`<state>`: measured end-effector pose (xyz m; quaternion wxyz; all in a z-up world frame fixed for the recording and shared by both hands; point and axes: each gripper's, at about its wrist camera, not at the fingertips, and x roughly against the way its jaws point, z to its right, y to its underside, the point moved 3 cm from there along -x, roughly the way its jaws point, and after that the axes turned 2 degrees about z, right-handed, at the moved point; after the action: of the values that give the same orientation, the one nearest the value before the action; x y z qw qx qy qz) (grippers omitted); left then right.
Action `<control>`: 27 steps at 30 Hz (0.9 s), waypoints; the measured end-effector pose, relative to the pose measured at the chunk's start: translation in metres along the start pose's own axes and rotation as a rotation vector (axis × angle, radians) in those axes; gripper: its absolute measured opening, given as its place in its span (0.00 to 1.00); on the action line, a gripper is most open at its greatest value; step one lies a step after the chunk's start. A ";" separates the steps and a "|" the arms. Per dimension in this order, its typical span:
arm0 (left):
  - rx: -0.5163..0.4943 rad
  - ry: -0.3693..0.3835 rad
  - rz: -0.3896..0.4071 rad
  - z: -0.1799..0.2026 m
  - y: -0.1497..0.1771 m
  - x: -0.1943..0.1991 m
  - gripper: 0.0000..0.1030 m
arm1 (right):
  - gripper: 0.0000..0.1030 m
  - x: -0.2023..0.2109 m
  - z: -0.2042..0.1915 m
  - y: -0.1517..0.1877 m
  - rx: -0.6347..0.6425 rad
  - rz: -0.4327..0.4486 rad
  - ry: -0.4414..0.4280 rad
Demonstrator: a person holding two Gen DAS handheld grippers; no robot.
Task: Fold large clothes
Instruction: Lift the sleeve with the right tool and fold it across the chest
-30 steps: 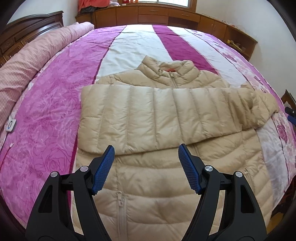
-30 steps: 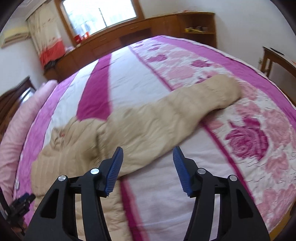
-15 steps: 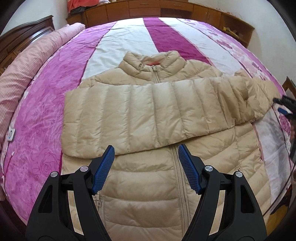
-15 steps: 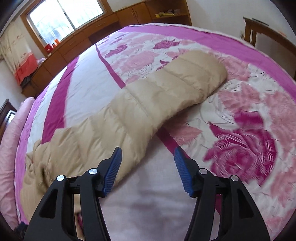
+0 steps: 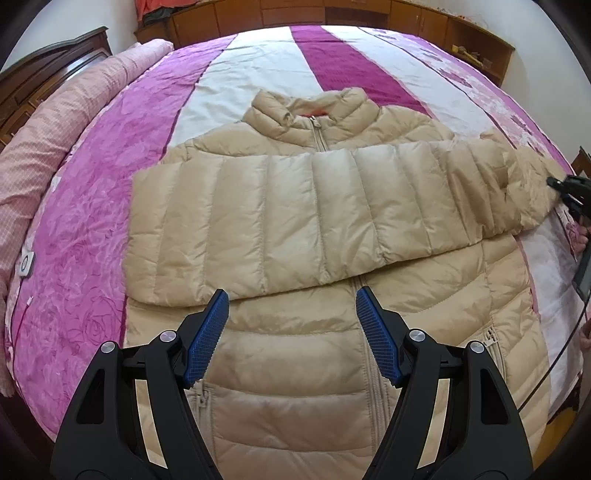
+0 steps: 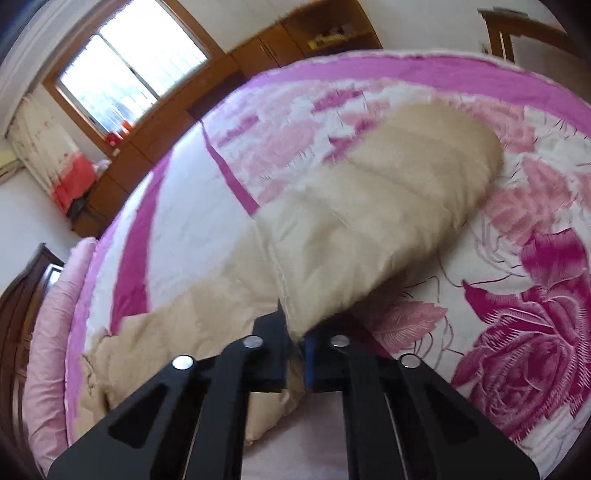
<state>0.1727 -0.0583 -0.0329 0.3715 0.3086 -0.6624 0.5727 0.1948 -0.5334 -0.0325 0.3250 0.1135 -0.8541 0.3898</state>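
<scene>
A: Pink checked bolster (image 5: 55,122) is lying along the left edge of the bed, and beside it the magenta and white bedspread (image 5: 110,155) is stretching across to the far wooden cabinets (image 5: 332,14). What is sitting on it?

B: Beige down jacket (image 5: 295,229) is lying flat in the middle of that bedspread, front up, collar (image 5: 310,107) toward the cabinets and zip running down the centre. One sleeve (image 5: 280,225) is lying folded straight across the chest.

A: And the left gripper (image 5: 291,325)?

B: It is hovering over the lower front of the jacket with its blue pads (image 5: 207,339) standing well apart and nothing between them; it is touching no cloth that I can see.

A: Moving right, what is happening at the other sleeve?

B: Right gripper (image 6: 295,343) is showing at the far right edge of the left wrist view, at the jacket's outstretched sleeve (image 6: 388,221). In its own view its jaws have just been closing and are now sitting together, pinching the puffy lower edge of that sleeve near the shoulder seam. The sleeve is reaching away over the rose-printed part of the bedspread, its cuff end lying toward the far right, with a window (image 6: 129,77) behind at the upper left.
</scene>
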 end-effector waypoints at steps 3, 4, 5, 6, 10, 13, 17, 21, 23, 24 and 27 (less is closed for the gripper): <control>0.001 -0.006 0.001 -0.005 0.000 0.003 0.69 | 0.05 0.028 -0.009 0.001 0.032 0.058 -0.027; 0.000 -0.006 0.008 -0.007 0.001 0.006 0.69 | 0.05 0.039 -0.014 0.001 0.049 0.077 -0.036; 0.000 -0.010 0.014 -0.010 0.002 0.008 0.69 | 0.05 0.048 -0.018 0.001 0.060 0.089 -0.046; 0.001 -0.011 0.017 -0.011 0.002 0.009 0.69 | 0.05 0.060 -0.024 0.002 0.073 0.105 -0.062; 0.023 -0.001 0.023 -0.021 0.004 0.014 0.69 | 0.05 0.096 -0.049 0.006 0.125 0.142 -0.127; 0.025 -0.001 0.038 -0.028 0.006 0.020 0.69 | 0.05 0.120 -0.080 0.013 0.208 0.159 -0.169; 0.028 -0.008 0.048 -0.041 0.009 0.027 0.69 | 0.05 0.144 -0.129 0.033 0.343 0.148 -0.233; 0.047 -0.017 0.060 -0.059 0.012 0.036 0.69 | 0.05 0.152 -0.171 0.057 0.440 0.113 -0.256; 0.059 -0.022 0.066 -0.069 0.013 0.039 0.69 | 0.05 0.152 -0.193 0.071 0.466 0.087 -0.275; 0.064 -0.024 0.068 -0.073 0.013 0.041 0.69 | 0.05 0.151 -0.203 0.078 0.480 0.075 -0.286; 0.078 -0.026 0.078 -0.084 0.016 0.045 0.69 | 0.05 0.148 -0.230 0.099 0.525 0.046 -0.312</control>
<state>0.1472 0.0282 0.0029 0.3279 0.3041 -0.6558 0.6082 0.1450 -0.2882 0.1160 0.1408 0.2328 -0.7660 0.5824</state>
